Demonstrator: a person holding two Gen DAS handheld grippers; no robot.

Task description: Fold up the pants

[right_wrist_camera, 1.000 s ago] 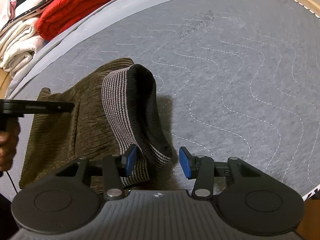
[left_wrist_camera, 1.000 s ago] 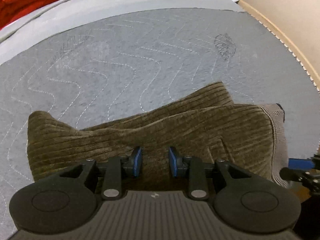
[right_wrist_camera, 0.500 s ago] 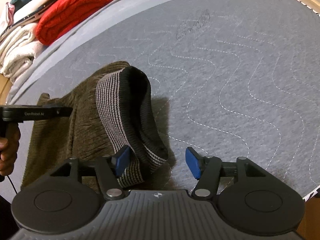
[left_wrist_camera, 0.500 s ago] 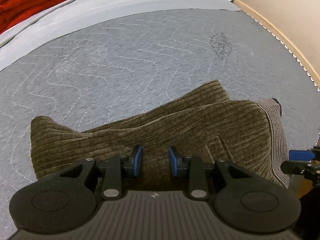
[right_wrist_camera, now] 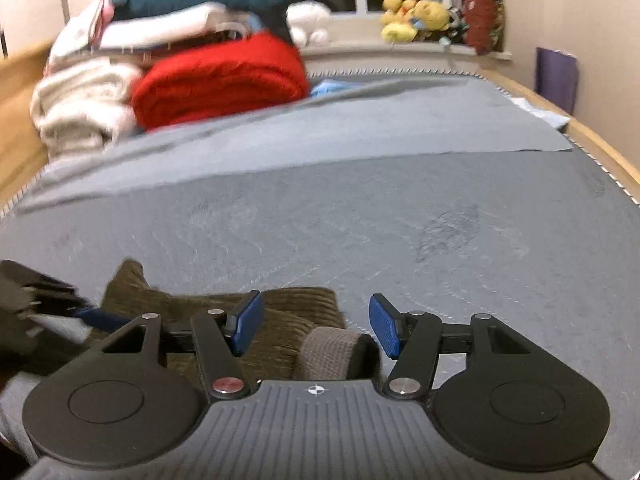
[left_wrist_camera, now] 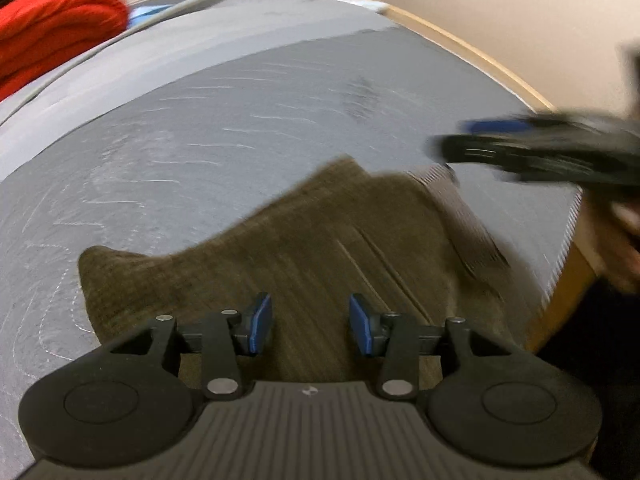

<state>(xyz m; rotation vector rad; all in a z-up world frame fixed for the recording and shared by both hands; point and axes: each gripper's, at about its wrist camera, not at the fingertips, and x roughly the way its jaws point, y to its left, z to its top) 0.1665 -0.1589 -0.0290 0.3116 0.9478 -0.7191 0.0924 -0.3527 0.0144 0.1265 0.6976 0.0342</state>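
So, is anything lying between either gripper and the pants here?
Nothing visible. The olive pants lie on the grey quilt directly below the left gripper and the right gripper; both grippers hold nothing.

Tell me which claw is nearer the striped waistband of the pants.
Right. The right claw hangs just over the striped waistband; the left claw is over the pants' middle.

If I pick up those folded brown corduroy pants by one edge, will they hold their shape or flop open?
Probably flop: the pants lie in soft, uneven folds on the quilt, so loose layers would likely slide apart. The thick ribbed cloth suggests some weight and decent grip. The striped waistband curls up, so it may sag first.
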